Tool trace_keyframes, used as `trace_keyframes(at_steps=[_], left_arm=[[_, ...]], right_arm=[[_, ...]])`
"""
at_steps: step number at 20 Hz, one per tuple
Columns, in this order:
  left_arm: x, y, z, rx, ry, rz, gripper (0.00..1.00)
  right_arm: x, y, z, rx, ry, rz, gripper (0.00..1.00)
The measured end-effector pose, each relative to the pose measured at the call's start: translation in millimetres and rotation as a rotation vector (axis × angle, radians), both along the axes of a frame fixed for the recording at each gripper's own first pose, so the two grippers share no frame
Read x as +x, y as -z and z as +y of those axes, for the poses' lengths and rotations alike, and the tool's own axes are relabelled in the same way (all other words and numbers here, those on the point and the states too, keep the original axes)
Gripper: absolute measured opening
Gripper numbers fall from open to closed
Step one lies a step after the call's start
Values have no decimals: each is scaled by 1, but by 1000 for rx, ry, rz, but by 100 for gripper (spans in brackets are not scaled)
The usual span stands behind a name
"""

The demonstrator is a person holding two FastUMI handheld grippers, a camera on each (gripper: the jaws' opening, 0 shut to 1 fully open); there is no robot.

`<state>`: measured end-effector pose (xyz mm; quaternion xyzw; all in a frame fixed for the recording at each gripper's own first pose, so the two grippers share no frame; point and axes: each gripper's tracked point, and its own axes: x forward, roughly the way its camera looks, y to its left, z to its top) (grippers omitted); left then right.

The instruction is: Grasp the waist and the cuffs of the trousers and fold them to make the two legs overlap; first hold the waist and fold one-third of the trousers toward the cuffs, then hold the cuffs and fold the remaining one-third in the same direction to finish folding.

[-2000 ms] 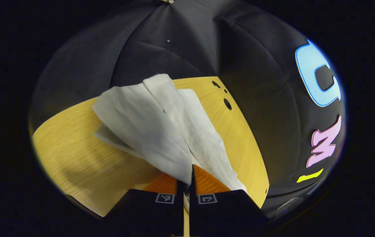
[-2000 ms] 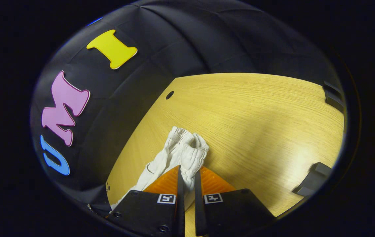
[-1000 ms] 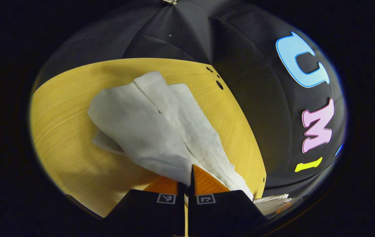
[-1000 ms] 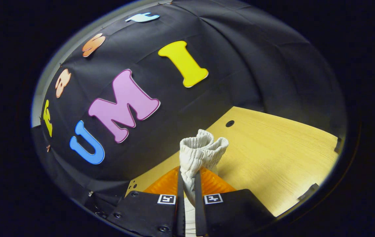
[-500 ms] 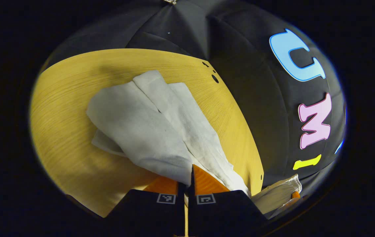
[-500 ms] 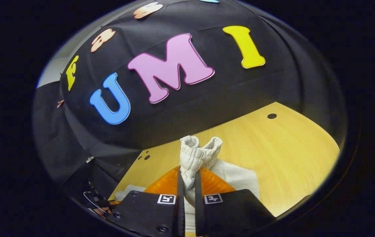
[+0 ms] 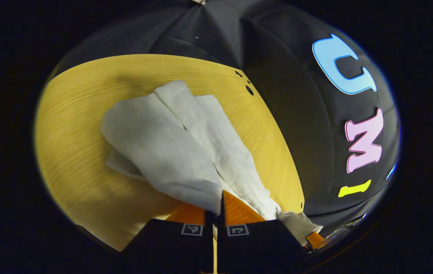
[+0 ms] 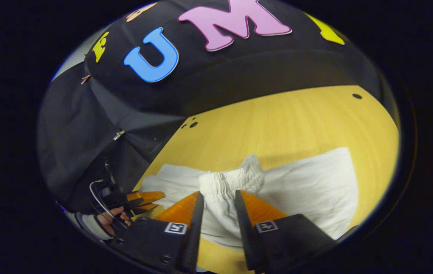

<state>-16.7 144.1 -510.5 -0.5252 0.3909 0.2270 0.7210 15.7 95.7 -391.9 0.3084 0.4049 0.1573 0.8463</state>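
Trousers point(image 8: 308, 190) on wooden table point(image 8: 277, 121) — black-draped booth

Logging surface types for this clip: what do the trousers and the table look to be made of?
Trousers: pale woven cloth, likely cotton or linen, matte; it creases softly, and the gathered waistband between the right tongs suggests elastic. Table: light wood or wood-look laminate, smooth with a faint sheen; fine straight grain lines show, but veneer or print cannot be told.
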Motion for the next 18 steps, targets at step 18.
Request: trace_keyframes(at_steps=[18], left_arm=[[50,-82,-7,119,56,-229,8]], right_arm=[[-90,23,-167,-86,368,152,83]])
